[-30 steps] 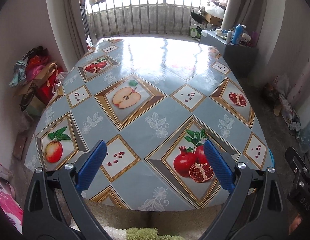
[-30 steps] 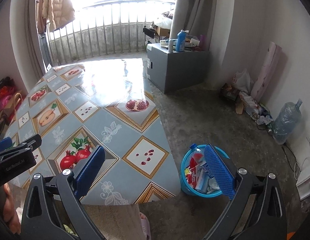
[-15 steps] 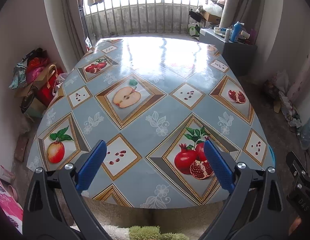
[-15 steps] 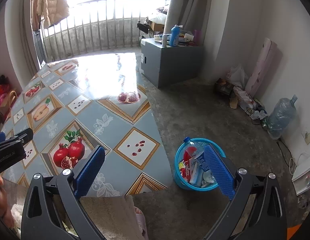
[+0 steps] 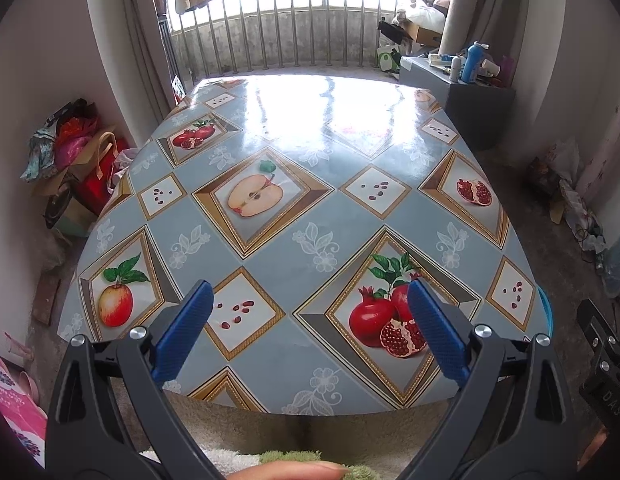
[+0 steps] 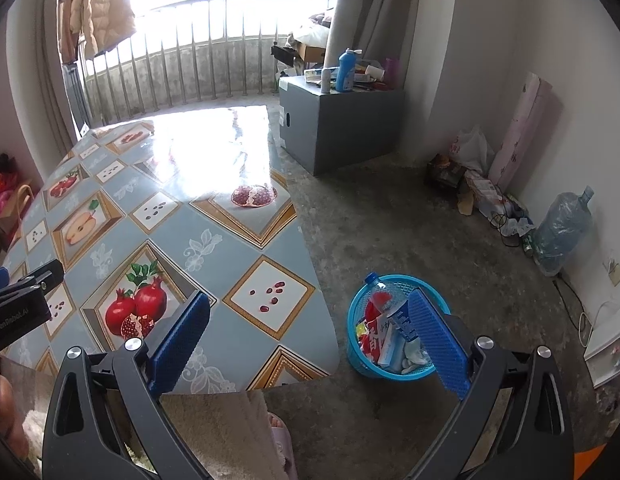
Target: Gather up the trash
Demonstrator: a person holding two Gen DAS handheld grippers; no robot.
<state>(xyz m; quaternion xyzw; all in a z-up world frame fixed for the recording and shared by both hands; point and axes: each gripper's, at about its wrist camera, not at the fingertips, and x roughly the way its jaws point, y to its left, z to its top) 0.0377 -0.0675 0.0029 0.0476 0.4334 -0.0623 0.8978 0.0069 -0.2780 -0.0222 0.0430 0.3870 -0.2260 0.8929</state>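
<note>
A blue mesh trash basket (image 6: pixel 360 344) stands on the floor by the table's near right corner. It holds a plastic bottle (image 6: pixel 380 286), red and white wrappers (image 6: pixel 380 336) and other trash. My right gripper (image 6: pixel 307 338) is open and empty, held above the table's near edge and the basket. My left gripper (image 5: pixel 307 330) is open and empty above the near edge of the table (image 5: pixel 310 216), which has a fruit-print cloth. A sliver of the basket (image 5: pixel 546 314) shows past the table's right edge. The left gripper's body (image 6: pixel 17 308) shows at the left of the right wrist view.
A grey cabinet (image 6: pixel 338 128) with a blue bottle (image 6: pixel 346 70) stands at the back right. Bags and boxes (image 5: pixel 69 164) lie left of the table. A big water jug (image 6: pixel 562 232) and clutter (image 6: pixel 478 188) line the right wall. Balcony railing (image 5: pixel 310 20) is behind.
Both grippers have drawn back and risen a little from the table, so more of its near edge and the floor shows. Their jaws stay open.
</note>
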